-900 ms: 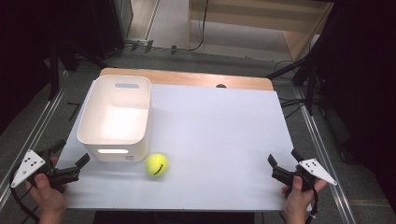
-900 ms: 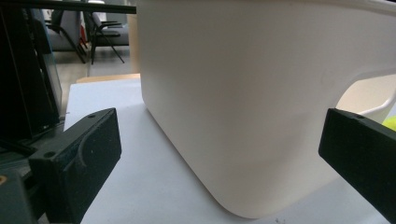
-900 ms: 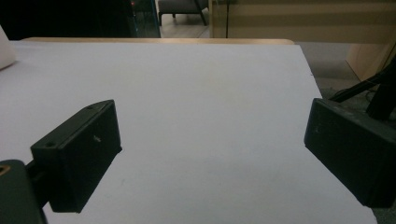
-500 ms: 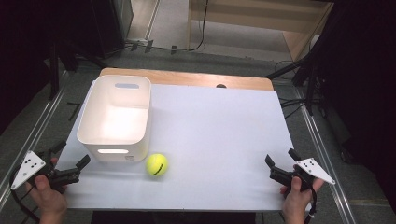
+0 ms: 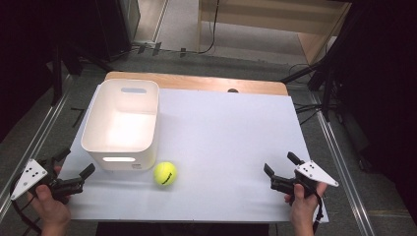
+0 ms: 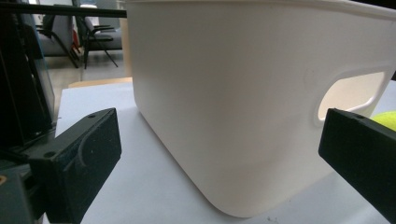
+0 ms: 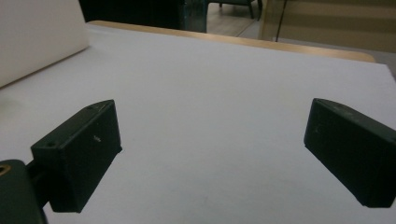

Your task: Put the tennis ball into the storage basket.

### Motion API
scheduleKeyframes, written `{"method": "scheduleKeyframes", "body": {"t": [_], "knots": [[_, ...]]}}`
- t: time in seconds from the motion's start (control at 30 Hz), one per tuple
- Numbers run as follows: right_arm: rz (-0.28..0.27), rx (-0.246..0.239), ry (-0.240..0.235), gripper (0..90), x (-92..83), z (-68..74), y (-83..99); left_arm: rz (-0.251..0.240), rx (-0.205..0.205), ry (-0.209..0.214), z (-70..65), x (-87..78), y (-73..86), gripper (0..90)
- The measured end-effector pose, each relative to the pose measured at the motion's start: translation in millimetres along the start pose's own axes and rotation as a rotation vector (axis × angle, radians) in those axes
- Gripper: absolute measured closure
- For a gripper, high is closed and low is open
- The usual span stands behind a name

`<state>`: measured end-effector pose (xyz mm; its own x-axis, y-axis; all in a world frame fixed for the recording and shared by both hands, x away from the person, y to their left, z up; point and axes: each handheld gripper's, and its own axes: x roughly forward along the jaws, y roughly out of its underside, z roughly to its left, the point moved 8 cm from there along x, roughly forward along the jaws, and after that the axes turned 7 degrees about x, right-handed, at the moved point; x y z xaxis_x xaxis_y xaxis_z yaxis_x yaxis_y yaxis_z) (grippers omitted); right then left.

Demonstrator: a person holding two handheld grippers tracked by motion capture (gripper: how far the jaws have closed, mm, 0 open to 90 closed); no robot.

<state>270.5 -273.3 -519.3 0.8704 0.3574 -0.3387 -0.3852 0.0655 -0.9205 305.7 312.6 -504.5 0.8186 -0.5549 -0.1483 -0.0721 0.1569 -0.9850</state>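
Note:
A yellow-green tennis ball [image 5: 165, 173] lies on the white table sheet [image 5: 231, 137], just in front of the right near corner of a white plastic bin [image 5: 120, 160]. My left gripper [image 5: 76, 162] is low at the near left, open and empty, pointing at the bin's near left corner. In the left gripper view the bin [image 6: 233, 93] looms between the spread jaws of that gripper [image 6: 219, 156], and the ball [image 6: 385, 121] peeks past the right jaw. My right gripper [image 5: 280, 163] is at the near right, open and empty, well right of the ball. In the right gripper view its gripper [image 7: 212, 154] faces bare sheet.
The bin [image 7: 37, 37] is empty inside and has a handle slot [image 5: 118, 159] in its near wall. A wooden table edge [image 5: 196, 82] runs along the back. Metal rails [image 5: 339, 162] flank the table on both sides, with dark stands and cables beyond.
The right gripper has shifted a little to the left, toward the table's middle. The left gripper, the ball and the bin have stayed put.

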Motion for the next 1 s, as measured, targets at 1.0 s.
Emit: {"method": "scheduleKeyframes", "body": {"t": [1.0], "knots": [[0.211,-0.208,-0.301,0.0,51.7,102.7,-22.4,0.018,0.004,0.014,-1.8,1.3,1.2,0.0]]}}
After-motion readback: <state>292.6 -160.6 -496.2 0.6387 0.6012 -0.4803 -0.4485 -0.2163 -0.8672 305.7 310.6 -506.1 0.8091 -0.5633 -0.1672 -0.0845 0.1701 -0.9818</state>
